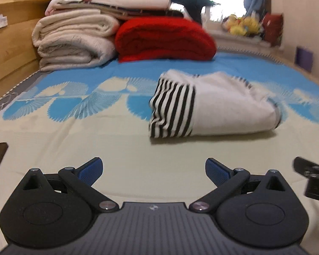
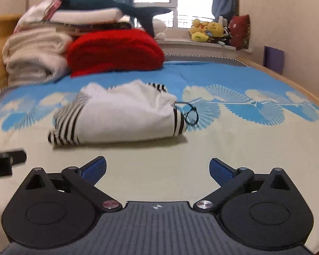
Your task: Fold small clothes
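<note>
Both cameras sit low over the bed sheet (image 1: 53, 140), each looking forward along its own gripper's spread fingers toward the window (image 2: 191, 2) wall. Left wrist view: left gripper (image 1: 153, 171) fills the bottom, the folded garment (image 1: 212, 108) lies ahead, right of centre, near. Right wrist view: right gripper (image 2: 157, 170) at the bottom, same garment (image 2: 121, 114) ahead, left of centre. Shared: garment, red blanket (image 1: 165, 40), stack of pale blankets (image 2: 34, 55), yellow plush toys (image 2: 206, 30) on the sill. Each view catches part of the other gripper at its edge.
</note>
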Demonstrator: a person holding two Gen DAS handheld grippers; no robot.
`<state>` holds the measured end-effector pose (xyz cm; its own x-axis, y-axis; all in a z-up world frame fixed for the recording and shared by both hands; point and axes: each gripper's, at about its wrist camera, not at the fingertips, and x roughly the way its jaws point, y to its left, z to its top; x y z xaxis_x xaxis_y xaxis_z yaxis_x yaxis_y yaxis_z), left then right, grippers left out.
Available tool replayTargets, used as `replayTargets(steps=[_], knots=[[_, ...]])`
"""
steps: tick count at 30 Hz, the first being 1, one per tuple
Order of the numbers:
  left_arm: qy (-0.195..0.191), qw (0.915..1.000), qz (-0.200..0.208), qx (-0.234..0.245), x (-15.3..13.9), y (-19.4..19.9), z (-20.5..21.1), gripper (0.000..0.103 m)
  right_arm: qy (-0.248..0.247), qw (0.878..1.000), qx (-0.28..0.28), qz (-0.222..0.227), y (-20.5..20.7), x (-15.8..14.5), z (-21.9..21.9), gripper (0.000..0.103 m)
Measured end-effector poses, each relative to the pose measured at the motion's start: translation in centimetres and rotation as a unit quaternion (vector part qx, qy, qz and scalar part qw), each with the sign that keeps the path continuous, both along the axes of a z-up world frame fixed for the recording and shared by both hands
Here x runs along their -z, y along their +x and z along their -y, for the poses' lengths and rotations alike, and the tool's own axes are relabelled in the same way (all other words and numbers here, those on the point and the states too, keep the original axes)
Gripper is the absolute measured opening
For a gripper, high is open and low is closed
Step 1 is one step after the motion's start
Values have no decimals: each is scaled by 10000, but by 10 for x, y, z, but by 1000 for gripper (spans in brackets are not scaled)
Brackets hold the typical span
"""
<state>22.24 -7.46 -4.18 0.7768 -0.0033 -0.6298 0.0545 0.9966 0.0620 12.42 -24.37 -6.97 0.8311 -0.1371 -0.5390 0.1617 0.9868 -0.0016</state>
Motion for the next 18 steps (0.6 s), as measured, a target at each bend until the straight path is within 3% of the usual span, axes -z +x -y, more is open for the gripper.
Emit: replayTargets(steps=[4,9,18], knots=[[-333,9992,-195,45,3,16,2,102,131,9999,-46,-11,8,1,0,102],[-258,9991,-325,30,4,36,8,102,56,9995,-79,-313,31,10,-3,102],[-111,9996,-275,42,3,43,9,102,-66,9988,-168,-445,53,16,-9,102]])
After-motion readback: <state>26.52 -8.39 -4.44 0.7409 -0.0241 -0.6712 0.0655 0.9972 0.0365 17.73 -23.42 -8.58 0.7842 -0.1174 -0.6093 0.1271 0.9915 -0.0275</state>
